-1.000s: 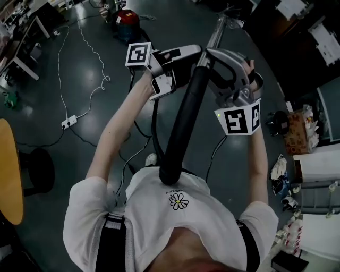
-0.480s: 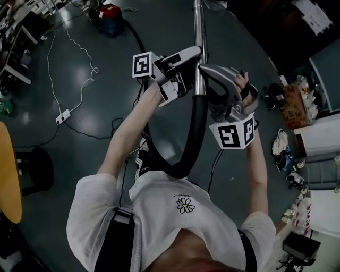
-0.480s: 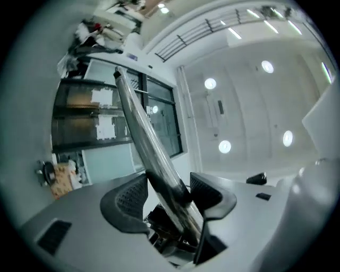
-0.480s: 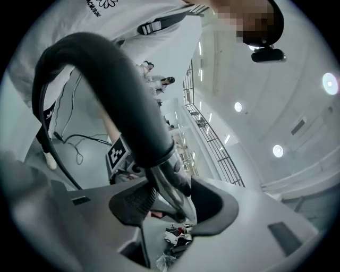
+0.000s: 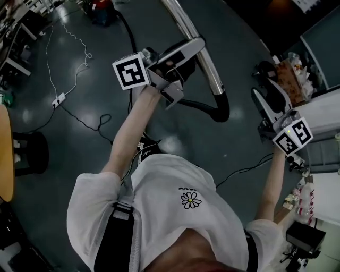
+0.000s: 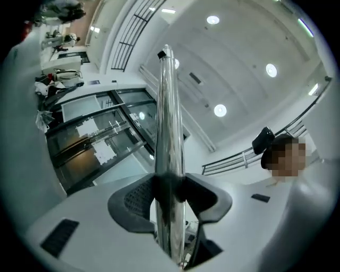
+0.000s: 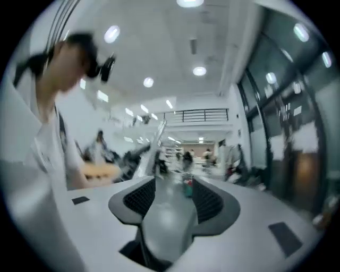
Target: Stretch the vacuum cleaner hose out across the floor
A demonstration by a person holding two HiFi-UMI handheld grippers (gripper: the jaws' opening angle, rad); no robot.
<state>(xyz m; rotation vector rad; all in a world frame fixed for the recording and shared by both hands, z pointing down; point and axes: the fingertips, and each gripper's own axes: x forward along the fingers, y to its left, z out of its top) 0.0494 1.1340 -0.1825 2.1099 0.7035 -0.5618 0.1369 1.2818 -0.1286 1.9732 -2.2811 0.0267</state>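
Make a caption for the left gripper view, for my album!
The left gripper, jaws just closing in, clamps the vacuum's shiny metal tube under bright ceiling lights.

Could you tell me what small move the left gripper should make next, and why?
Probably draw the metal tube further from the vacuum cleaner: the left gripper, whose fingers have just been closing, clamps the tube, and the black hose curls back beneath it rather than lying straight.

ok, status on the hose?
Left tongs just closed on metal wand. Right tongs just opened, empty. Black hose curves back from wand end. Loose cables on floor.
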